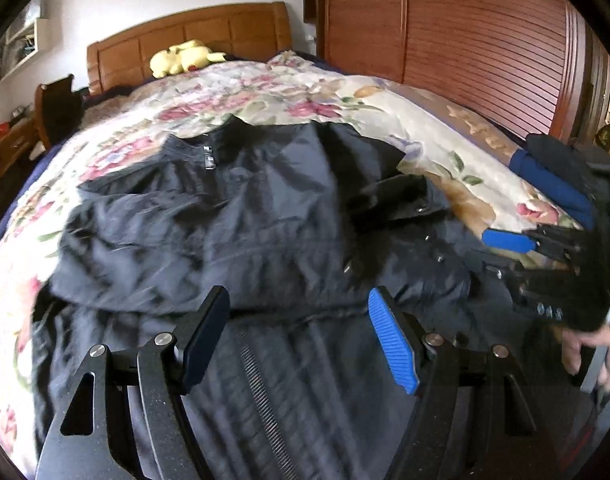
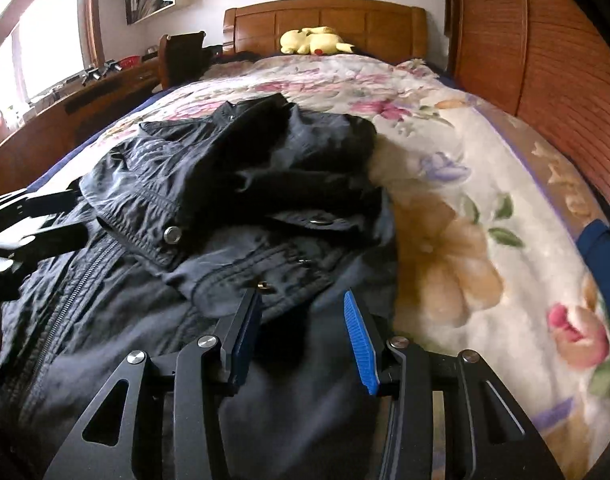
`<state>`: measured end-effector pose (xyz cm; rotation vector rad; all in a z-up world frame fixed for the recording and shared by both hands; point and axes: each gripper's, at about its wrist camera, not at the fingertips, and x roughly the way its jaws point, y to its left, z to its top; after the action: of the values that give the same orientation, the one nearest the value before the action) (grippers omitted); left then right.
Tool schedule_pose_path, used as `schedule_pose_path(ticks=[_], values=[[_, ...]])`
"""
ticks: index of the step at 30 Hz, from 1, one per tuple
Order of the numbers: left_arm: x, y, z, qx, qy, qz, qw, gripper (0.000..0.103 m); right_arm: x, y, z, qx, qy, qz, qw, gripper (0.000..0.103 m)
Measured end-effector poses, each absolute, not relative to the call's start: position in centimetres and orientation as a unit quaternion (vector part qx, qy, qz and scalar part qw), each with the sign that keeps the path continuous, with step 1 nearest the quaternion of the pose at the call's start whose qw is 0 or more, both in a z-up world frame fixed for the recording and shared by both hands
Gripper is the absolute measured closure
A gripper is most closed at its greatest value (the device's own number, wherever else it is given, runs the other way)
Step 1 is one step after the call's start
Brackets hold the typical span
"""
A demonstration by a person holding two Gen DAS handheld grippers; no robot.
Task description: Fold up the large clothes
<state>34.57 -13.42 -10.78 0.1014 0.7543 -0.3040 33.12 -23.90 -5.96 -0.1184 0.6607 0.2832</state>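
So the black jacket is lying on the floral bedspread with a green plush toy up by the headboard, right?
Not quite: the plush toy is yellow, not green, as the right wrist view shows. The black jacket does lie on the floral bedspread, and the toy sits by the headboard.

Open bed to the right, piled cloth straight ahead

The crumpled black zip-up jacket (image 2: 209,216) bunches up just past the right gripper (image 2: 301,320); the flowery quilt (image 2: 485,168) to its right lies bare, up to a dark blue folded cloth (image 2: 597,256).

One dark jacket (image 2: 209,216), one yellow plush toy (image 2: 313,41), one floral quilt (image 2: 465,184), two grippers.
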Motion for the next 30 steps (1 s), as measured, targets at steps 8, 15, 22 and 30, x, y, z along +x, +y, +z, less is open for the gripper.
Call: schedule_pose_path(ticks=[8,15,22,30], values=[[39.5,-17.1,-12.3,0.043,0.399,-0.146,0.904,0.030,33.5,-23.9,-7.0,-0.038,0.330,0.155,0.930,0.059],[42.2,-19.1,-14.7,0.089,0.423,-0.113,0.894,0.041,33.0,-25.4,-7.3,-0.028,0.338,0.155,0.928,0.059],[41.2,-17.6,-13.4,0.099,0.424,-0.126,0.891,0.087,32.7,-24.8,-7.1,-0.043,0.333,0.161,0.928,0.059],[36.8,-11.4,-5.9,0.101,0.369,-0.120,0.916,0.091,32.6,-24.6,-7.2,-0.053,0.329,0.158,0.929,0.059]])
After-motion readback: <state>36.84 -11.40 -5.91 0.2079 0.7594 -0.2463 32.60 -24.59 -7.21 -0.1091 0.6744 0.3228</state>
